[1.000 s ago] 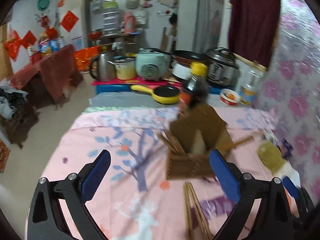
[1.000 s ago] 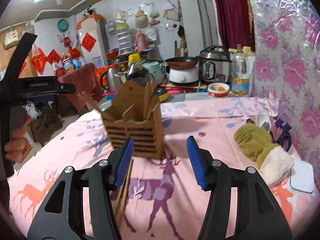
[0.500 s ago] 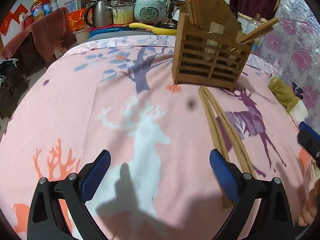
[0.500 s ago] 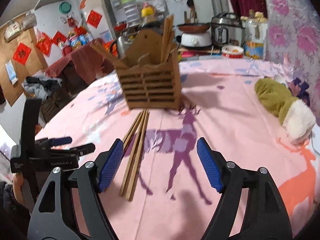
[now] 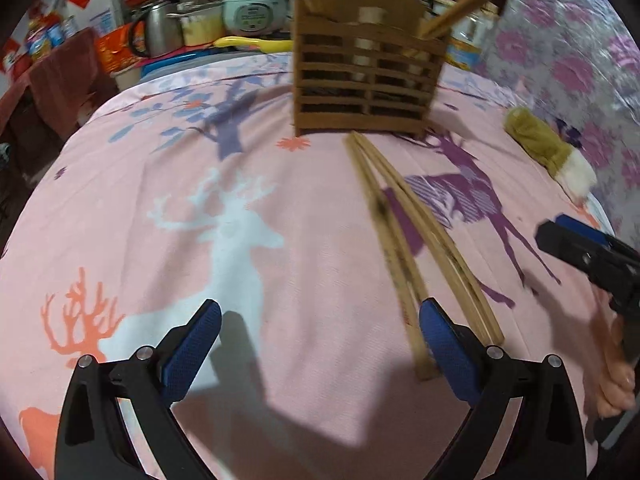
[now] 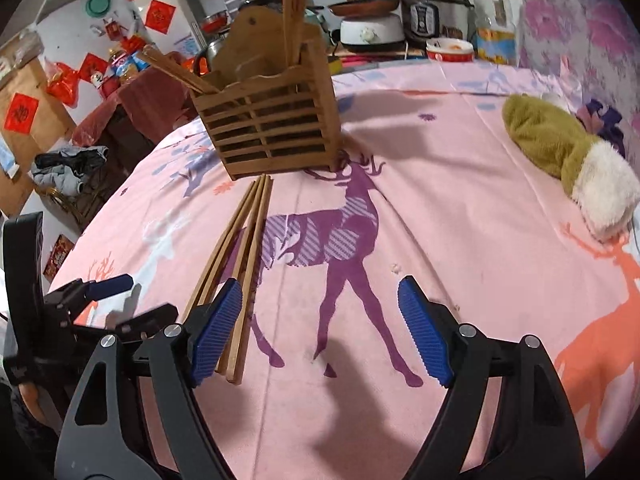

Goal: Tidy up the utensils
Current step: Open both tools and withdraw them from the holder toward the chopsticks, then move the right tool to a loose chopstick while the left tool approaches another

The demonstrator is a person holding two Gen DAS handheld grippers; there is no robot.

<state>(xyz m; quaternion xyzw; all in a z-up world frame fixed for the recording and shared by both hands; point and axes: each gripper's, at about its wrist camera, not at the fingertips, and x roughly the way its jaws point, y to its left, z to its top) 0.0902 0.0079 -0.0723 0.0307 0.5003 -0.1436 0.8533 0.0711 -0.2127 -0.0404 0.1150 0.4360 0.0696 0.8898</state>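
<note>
Chopsticks (image 6: 240, 256) lie loose on the pink tablecloth (image 6: 460, 240), a small bundle fanned slightly apart, their far tips just short of the wooden holder (image 6: 268, 128). That holder stands upright beyond them, already carrying a few sticks that lean out over its rim, so I judge these loose ones belong in there too.

My right gripper (image 6: 320, 332) hangs low over the cloth with its jaws spread wide and nothing between them. Its left pad sits right beside the near ends of the chopsticks, which lie outside the gap, so I would need to shift leftward before closing on anything.

My left gripper (image 5: 320, 344) is likewise released and empty, jaws wide apart. From its own camera the chopsticks (image 5: 416, 256) run past its right pad toward the holder (image 5: 364, 76); the picture is smeared there, so whether the pad touches the nearest stick I cannot say.

A fuzzy green-and-white mitten (image 6: 568, 156) rests well off to the right, clear of the work. I keep both grippers low and open because the sticks are thin and flat against the cloth, and a pinch from close above seems the likeliest way to lift them.
</note>
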